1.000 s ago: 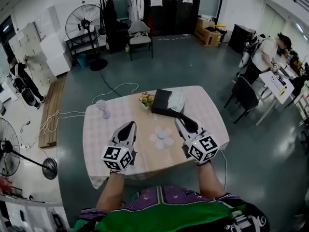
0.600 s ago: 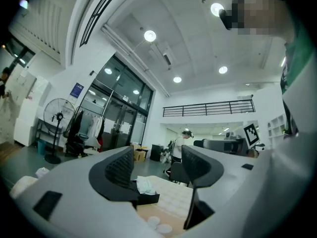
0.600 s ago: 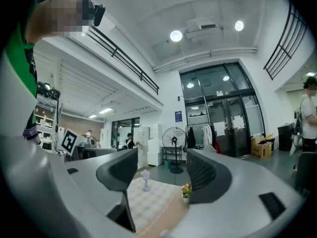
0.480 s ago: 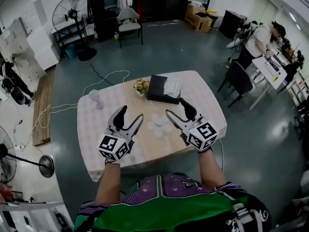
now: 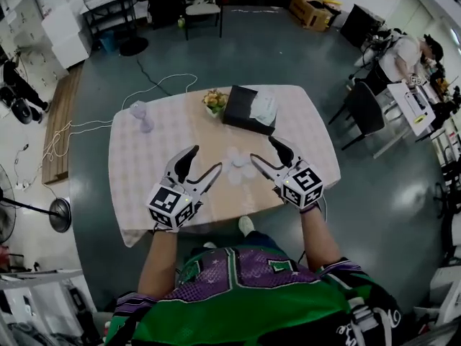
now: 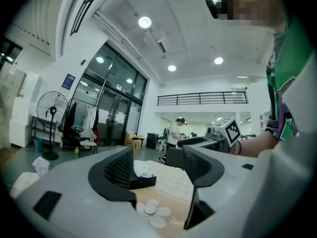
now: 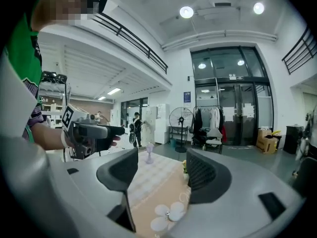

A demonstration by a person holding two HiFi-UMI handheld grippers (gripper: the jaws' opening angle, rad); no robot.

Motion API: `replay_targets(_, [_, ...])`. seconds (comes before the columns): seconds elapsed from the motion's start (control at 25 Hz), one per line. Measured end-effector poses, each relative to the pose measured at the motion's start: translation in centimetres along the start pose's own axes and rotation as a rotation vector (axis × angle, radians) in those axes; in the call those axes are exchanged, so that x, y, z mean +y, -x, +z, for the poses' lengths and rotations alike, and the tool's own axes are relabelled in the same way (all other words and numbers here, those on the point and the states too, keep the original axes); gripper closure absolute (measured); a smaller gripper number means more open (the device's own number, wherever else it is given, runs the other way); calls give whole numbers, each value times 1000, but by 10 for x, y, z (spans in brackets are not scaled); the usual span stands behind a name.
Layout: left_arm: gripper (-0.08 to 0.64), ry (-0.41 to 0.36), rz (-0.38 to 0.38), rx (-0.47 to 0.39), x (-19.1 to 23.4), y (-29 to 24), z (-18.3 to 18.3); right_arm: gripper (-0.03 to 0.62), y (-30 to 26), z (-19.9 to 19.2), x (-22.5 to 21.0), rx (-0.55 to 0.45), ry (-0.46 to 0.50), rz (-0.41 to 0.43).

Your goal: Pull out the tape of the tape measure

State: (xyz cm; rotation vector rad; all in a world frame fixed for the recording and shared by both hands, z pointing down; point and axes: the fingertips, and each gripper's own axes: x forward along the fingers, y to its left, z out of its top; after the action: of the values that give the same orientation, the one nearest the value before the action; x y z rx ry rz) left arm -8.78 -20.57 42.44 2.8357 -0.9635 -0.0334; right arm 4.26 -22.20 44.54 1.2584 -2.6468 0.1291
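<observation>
A white flower-shaped tape measure (image 5: 240, 166) with a small metal ring lies on the tan middle strip of the table (image 5: 140, 175). It also shows low between the jaws as the tape measure (image 6: 152, 213) and, in the right gripper view, as the tape measure (image 7: 168, 216). My left gripper (image 5: 205, 158) hovers just left of it and my right gripper (image 5: 262, 148) just right of it. Both have just opened their jaws and stand wide, with nothing between the pads. Neither the left gripper (image 6: 157, 162) nor the right gripper (image 7: 161, 170) touches it.
A black box (image 5: 248, 109) with a pale cloth on top and a small flower pot (image 5: 215, 101) stand at the table's far side. A lilac stemmed thing (image 5: 140, 114) stands at the far left corner. Chairs, fans and desks with people ring the table.
Both grippers went from shut to wide open and sank toward the table, closing in on the tape measure from either side.
</observation>
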Motion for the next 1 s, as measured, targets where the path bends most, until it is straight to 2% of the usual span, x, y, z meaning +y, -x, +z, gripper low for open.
replay_targets(0.32, [241, -19, 93, 15, 0, -34, -18, 296, -31, -61, -43, 132, 28, 159])
replay_targets(0.48, [242, -13, 154, 8, 10, -61, -24, 298, -53, -100, -69, 184, 6, 242])
replay_targets(0.72, [242, 3, 259, 45, 7, -76, -39, 298, -75, -172, -71, 333, 13, 399])
replay_targets(1.0, [242, 14, 347, 76, 11, -83, -50, 301, -96, -232, -70, 442, 16, 511])
